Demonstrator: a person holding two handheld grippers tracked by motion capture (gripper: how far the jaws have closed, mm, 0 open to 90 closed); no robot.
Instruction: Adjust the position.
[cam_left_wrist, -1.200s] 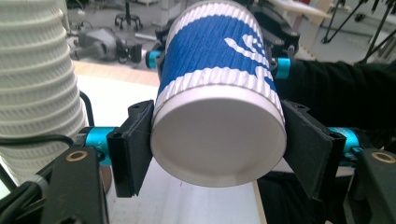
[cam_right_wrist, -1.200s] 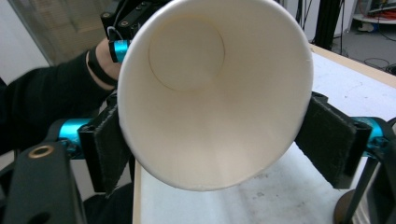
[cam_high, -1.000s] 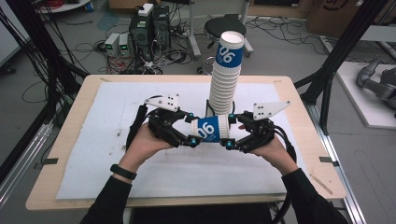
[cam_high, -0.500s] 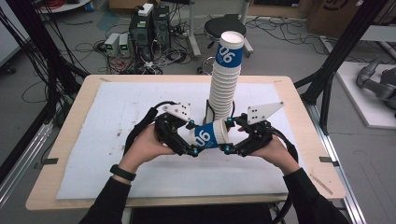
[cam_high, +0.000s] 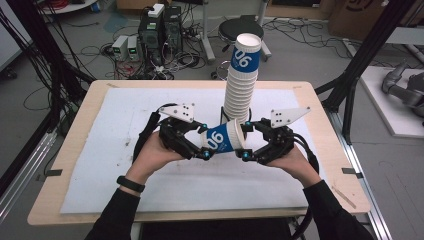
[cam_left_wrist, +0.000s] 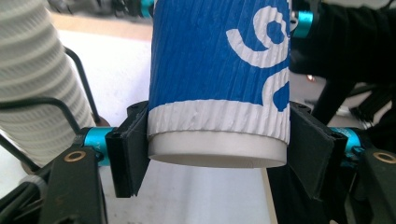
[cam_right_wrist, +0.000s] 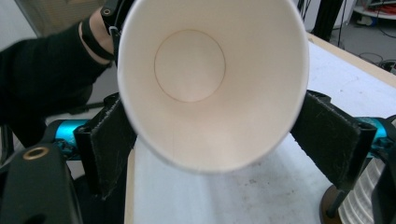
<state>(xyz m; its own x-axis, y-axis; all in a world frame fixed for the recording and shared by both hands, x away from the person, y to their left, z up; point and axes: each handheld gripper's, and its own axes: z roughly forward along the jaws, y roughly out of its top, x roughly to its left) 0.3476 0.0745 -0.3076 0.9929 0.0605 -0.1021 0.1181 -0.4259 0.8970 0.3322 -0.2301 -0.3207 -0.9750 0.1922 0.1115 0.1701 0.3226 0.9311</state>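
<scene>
A blue-and-white paper cup (cam_high: 222, 140) lies level above the table between both grippers. My left gripper (cam_high: 205, 142) is shut on the cup's base end. In the left gripper view its jaws have just been closing, and both pads (cam_left_wrist: 128, 149) press the white band of the cup (cam_left_wrist: 219, 70). My right gripper (cam_high: 245, 142) is at the rim end. Its jaws have just been opening. In the right gripper view the cup's open mouth (cam_right_wrist: 210, 84) sits between the pads (cam_right_wrist: 327, 135), which stand close beside the rim without squeezing it.
A tall stack of the same cups (cam_high: 240, 85) rises on a stand just behind the grippers, and shows as the stack (cam_left_wrist: 37, 79) in the left gripper view. A white mat (cam_high: 100, 150) covers the wooden table (cam_high: 55, 200). Computers and cables lie on the floor beyond.
The cup stays between the two grippers in about the same place. Both hands leaned in slightly half a second ago and have settled back.
</scene>
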